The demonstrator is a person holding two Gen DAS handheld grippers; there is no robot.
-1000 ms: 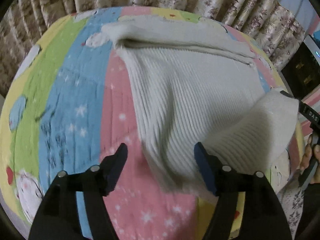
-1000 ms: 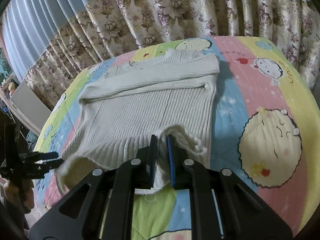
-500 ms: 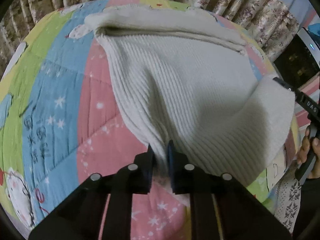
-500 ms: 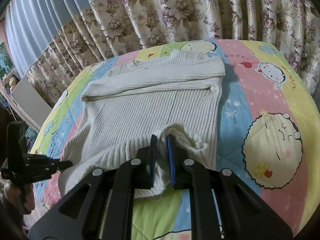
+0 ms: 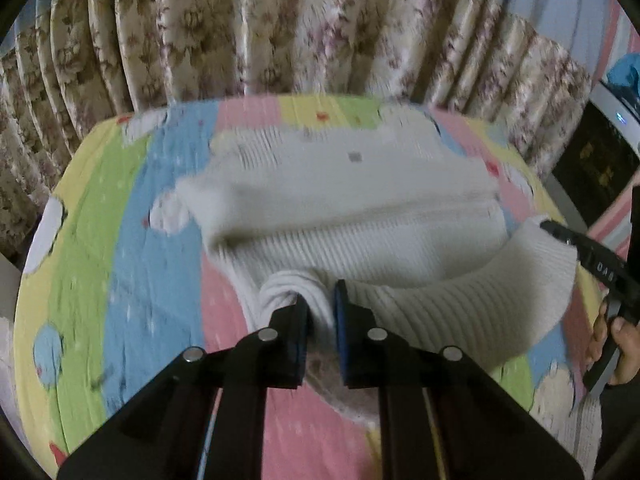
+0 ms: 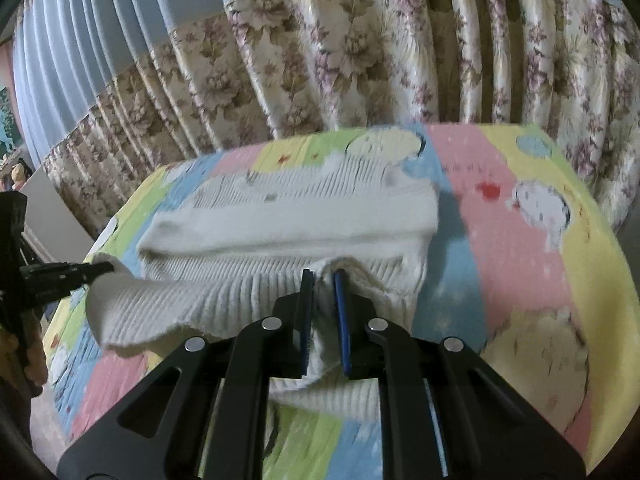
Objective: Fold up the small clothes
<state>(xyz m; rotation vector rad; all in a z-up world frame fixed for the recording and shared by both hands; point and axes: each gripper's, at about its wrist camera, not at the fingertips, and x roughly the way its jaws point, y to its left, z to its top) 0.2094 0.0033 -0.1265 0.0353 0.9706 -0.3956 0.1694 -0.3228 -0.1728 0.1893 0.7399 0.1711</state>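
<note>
My left gripper (image 5: pixel 322 312) is pinching a bunched fold of the white ribbed sweater (image 5: pixel 360 208) at its near hem, the jaws closed down to a narrow gap with knit packed between the blue pads (image 5: pixel 340 308). My right gripper (image 6: pixel 322 300) is doing the same on the other hem corner, its pads (image 6: pixel 341 304) squeezing a ridge of the same fabric, and more knit is hanging down below the fingers. In the left wrist view the right gripper (image 5: pixel 592 264) is showing at the right edge with a hand (image 5: pixel 616 344) around its handle; in the right wrist view the left gripper (image 6: pixel 68 274) is poking in from the left edge, its tip touching a raised flap of hem.

Both hem corners are sitting raised off the bed, so the near edge of the sweater is arching up between the two grippers while the rest is lying flat on the quilt (image 6: pixel 500 240) (pastel stripes of pink, blue, green and yellow, with cartoon figures). The far part of the garment is lying in a thicker, doubled band across the bed. Both views are somewhat blurred.

Beyond the bed, floral curtains (image 6: pixel 360 52) are hanging across the background, with a plain blue curtain (image 6: pixel 100 20) above and to the left.
</note>
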